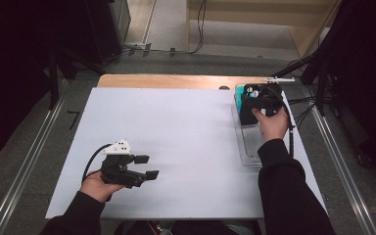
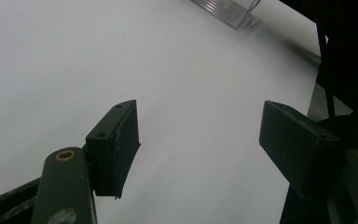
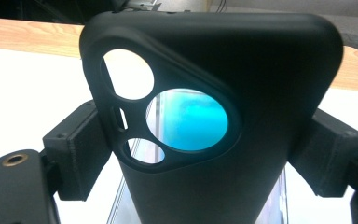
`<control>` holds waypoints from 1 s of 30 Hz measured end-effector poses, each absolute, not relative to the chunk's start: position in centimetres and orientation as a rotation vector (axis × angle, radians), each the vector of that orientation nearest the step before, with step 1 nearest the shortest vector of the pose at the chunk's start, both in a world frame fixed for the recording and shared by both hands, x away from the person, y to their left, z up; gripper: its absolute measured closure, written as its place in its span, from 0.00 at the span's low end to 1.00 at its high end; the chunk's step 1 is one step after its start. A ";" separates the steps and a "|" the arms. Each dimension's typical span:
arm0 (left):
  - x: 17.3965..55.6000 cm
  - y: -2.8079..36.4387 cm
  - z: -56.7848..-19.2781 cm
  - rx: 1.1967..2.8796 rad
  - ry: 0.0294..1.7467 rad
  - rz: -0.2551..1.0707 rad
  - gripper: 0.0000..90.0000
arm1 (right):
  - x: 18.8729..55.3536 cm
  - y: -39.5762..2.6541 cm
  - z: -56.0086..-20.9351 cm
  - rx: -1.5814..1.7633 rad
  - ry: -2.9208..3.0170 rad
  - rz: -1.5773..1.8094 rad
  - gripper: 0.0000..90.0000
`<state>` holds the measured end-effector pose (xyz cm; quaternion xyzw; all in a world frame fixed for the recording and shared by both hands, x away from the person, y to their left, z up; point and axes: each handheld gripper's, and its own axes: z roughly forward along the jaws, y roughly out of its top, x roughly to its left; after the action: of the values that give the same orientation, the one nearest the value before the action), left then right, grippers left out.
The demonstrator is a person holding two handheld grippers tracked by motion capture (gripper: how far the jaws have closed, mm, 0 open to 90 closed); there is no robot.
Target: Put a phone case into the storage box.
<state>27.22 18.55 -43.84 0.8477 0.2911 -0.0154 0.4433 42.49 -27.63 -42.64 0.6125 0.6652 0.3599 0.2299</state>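
Right gripper holds a black phone case by its two long sides, with one jaw pad pressed on each side, and the right gripper view shows this grip from very close: the case stands upright and its camera cut-outs are at the centre left of the frame. Through the largest cut-out a turquoise thing can be seen, but what it is I cannot tell. From the high view the same case appears small at the upper right of the frame, above the far end of a clear plastic tray, with the right hand just below it. Left gripper is at the lower left of the high view, held by the left hand, and its jaws stand wide apart with nothing between them. Its own view confirms this, with bare white surface between the two pads and a corner of the tray at the top edge. A white sheet covers most of the wooden table, which shows as a strip along the far edge. Around it are grey floor, metal rails at both sides and cables at the top. Between the two grippers the white sheet gives wide open room, while the tray lies close to the right edge of the sheet.
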 end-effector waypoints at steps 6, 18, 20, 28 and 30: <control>27.2 18.3 -44.0 2.117 0.715 -0.041 0.32 | 43.7 -27.3 -43.0 1.693 1.818 0.970 0.14; 27.2 18.2 -44.0 2.121 0.707 -0.043 0.32 | 45.4 -27.1 -44.2 1.708 1.791 0.975 0.14; 27.2 18.2 -44.1 2.121 0.710 -0.043 0.32 | 45.6 -27.0 -44.4 1.705 1.788 0.978 0.13; 27.2 18.1 -44.1 2.121 0.707 -0.044 0.32 | 46.1 -27.2 -44.9 1.716 1.779 1.006 0.12; 27.3 18.1 -44.1 2.121 0.706 -0.046 0.32 | 46.3 -27.1 -45.0 1.718 1.780 0.992 0.12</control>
<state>27.27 18.08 -44.07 0.8530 0.2839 -0.0184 0.4376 46.33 -27.06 -44.98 0.6264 0.6490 0.3617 0.2360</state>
